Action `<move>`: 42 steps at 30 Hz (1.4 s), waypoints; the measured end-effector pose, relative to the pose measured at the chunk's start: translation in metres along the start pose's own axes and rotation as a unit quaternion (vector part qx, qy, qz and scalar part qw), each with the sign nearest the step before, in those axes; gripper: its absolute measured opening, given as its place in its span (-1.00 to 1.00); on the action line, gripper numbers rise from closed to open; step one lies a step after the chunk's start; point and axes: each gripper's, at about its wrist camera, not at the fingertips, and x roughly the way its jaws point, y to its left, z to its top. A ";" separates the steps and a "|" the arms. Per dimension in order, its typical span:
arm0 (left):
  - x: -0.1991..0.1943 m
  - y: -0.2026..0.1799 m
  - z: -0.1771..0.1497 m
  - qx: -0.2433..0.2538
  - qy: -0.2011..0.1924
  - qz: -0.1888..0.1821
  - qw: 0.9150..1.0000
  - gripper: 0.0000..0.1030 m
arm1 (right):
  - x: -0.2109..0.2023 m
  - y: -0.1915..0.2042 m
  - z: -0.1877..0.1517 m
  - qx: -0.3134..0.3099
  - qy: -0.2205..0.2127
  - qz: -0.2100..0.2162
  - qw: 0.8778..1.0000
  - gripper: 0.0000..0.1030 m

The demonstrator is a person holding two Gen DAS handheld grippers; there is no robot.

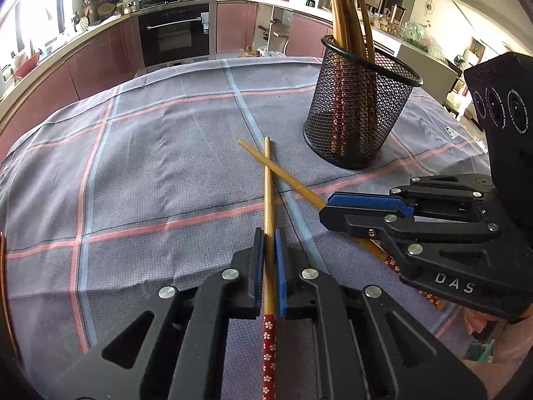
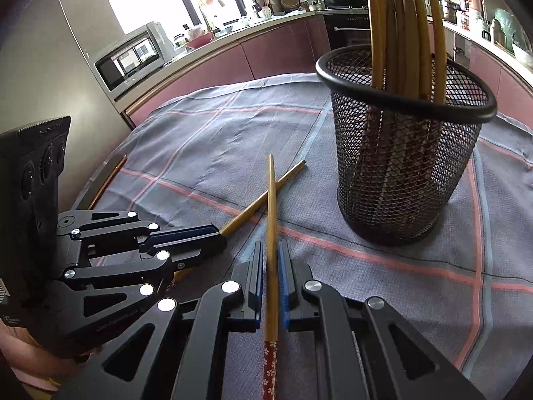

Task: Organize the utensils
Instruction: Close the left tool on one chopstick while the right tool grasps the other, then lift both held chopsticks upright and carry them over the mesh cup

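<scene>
Two bamboo chopsticks with red flowered handles cross each other just in front of a black mesh holder (image 1: 356, 106) (image 2: 406, 166). My left gripper (image 1: 269, 233) (image 2: 220, 235) is shut on one chopstick (image 1: 267, 183) (image 2: 263, 200), its blue pads pressing the shaft above the red handle. The right gripper (image 2: 271, 245) (image 1: 328, 205) is shut on the other chopstick (image 2: 272, 200) (image 1: 283, 175) in the same way. Both tips point toward the holder, which has several more chopsticks (image 1: 343, 6) (image 2: 399, 16) standing in it. The two grippers sit side by side, close together.
A grey checked cloth (image 1: 150, 166) (image 2: 200, 133) with pink and blue stripes covers the table. The table's copper edge (image 2: 110, 180) runs along the left. Beyond it are kitchen counters, an oven (image 1: 176, 33) and a microwave (image 2: 133, 56).
</scene>
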 end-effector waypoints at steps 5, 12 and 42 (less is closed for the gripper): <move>0.003 -0.001 0.003 0.010 0.003 0.000 1.000 -0.83 | 0.001 0.005 -0.002 -0.017 -0.001 -0.014 1.000 -0.81; 0.007 -0.002 0.008 0.002 0.002 0.004 1.000 -0.85 | 0.000 0.001 -0.001 -0.009 -0.013 -0.018 1.000 -0.88; -0.062 -0.002 0.013 -0.018 -0.072 -0.052 0.996 -0.86 | -0.078 -0.003 -0.002 0.011 -0.117 0.031 0.993 -0.88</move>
